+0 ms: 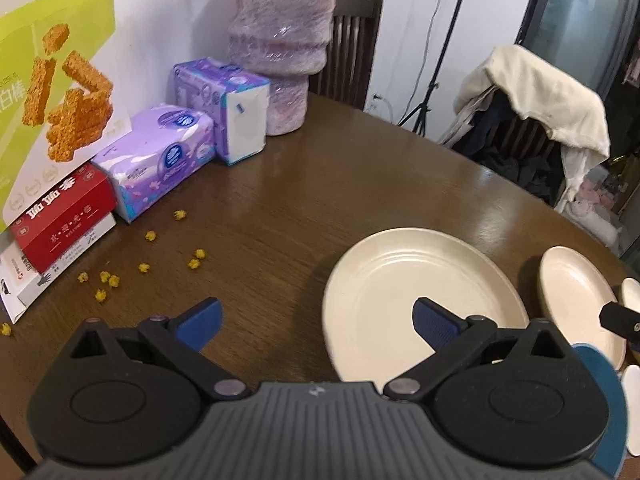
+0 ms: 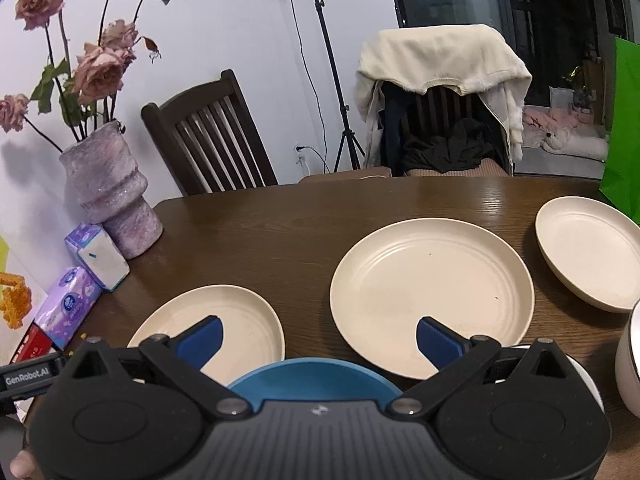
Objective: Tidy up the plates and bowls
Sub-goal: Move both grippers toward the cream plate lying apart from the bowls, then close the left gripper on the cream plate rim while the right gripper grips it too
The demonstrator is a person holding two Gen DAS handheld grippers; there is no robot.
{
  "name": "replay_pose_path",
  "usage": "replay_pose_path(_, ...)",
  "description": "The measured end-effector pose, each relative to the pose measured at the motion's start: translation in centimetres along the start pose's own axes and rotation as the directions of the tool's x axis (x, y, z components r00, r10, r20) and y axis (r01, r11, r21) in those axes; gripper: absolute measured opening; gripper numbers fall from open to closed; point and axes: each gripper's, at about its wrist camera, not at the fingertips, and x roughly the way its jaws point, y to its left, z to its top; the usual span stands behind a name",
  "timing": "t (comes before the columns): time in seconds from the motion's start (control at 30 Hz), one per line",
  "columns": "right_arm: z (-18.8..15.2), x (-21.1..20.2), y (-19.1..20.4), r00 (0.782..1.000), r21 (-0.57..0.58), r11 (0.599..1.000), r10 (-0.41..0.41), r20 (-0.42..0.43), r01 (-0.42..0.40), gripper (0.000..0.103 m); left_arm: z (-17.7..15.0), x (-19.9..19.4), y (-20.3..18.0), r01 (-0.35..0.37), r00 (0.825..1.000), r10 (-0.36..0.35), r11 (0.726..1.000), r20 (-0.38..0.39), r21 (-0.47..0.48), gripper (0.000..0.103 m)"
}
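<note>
left gripper (image 1: 316,322) spread, empty, over table (image 1: 280,184) | right gripper (image 2: 319,340) spread, empty, above blue plate (image 2: 316,376) | large cream plate (image 2: 432,296) mid-table, smaller cream plate (image 2: 224,320) to its left, cream bowl (image 2: 592,252) to its right

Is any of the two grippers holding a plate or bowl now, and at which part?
Nothing is held. The left gripper and the right gripper both have open jaws with nothing between them.

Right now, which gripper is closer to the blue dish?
Right. The right gripper hovers just over the blue dish; the left gripper is off to the dish's left.
</note>
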Motion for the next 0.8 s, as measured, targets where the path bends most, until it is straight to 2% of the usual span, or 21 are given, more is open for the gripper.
replay_pose_path(0.2,0.9,2.9,1.9,0.998,-0.048,0.999,0.015,-0.069,-0.019,0.103,0.4,1.9,0.6,-0.008,0.999,0.009,1.0,-0.037,0.01,0.103)
replay_pose_path(0.37,2.3,5.7,2.6,0.987,-0.026,0.998,0.059,-0.147,-0.063,0.103,0.7,3.0,1.0,0.001,0.998,-0.001,1.0,-0.06,0.0,0.103)
replay_pose_path(0.6,3.3,8.3,4.1,0.979,-0.098,0.995,0.005,-0.205,-0.026,0.103,0.5,4.6,1.1,-0.018,0.995,0.017,1.0,-0.102,-0.002,0.103)
replay_pose_path(0.67,3.2,9.1,4.5,0.976,-0.118,0.993,-0.005,-0.218,-0.022,0.1,0.5,4.9,1.4,-0.013,0.994,0.012,1.0,-0.11,-0.012,0.103)
replay_pose_path(0.7,3.1,9.3,4.5,0.975,-0.119,0.993,-0.006,-0.222,-0.022,0.094,0.5,5.0,1.4,-0.013,0.994,0.011,1.0,-0.111,-0.016,0.103)
replay_pose_path(0.8,2.7,10.0,4.5,0.971,-0.111,0.993,0.017,-0.239,-0.044,0.089,0.4,5.2,1.6,-0.011,0.994,0.008,1.0,-0.113,-0.025,0.103)
